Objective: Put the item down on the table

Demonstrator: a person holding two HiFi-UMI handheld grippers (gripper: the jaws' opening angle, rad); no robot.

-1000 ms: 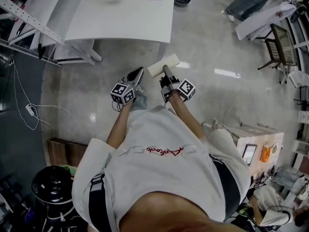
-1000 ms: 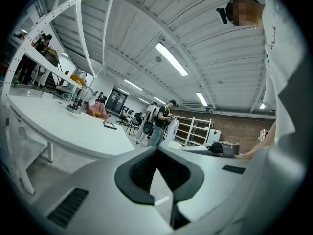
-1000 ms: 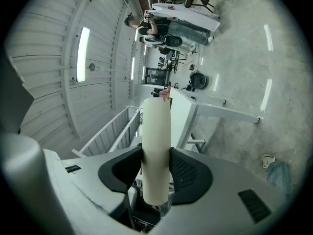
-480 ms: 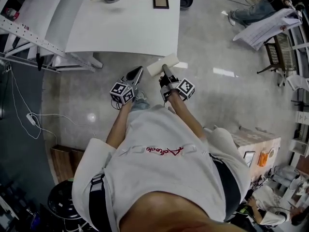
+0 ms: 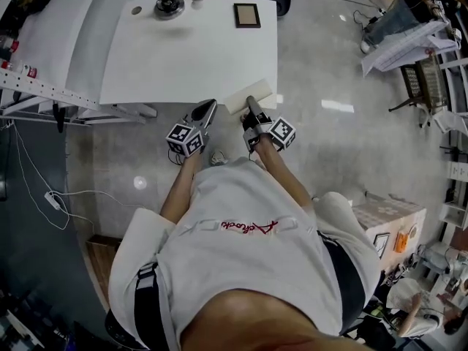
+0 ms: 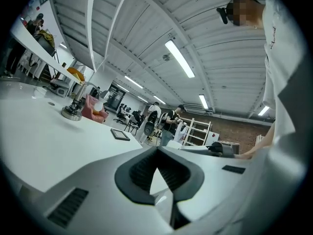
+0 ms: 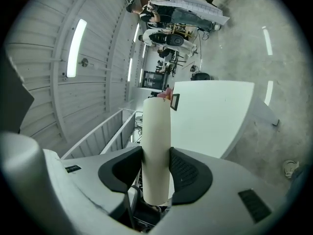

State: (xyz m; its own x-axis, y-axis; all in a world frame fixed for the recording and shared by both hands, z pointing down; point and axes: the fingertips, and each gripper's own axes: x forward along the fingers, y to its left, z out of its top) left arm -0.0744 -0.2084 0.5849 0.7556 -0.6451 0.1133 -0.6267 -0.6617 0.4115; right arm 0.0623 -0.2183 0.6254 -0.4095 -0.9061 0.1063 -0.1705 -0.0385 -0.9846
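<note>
Gripping a cream block [image 5: 247, 98] in the right gripper [image 5: 251, 108] by the table [image 5: 190, 57] edge, with the left gripper [image 5: 208, 110] pinched shut and empty; might drop to the floor [image 5: 329, 159] if let go too early.

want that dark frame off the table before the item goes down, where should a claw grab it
Probably its rim: the dark frame lies flat on the white table, so there is no upright face to pinch. Come straight down from above with open jaws across two opposite edges. The left claw is shut and empty; the right claw holds the cream item.
</note>
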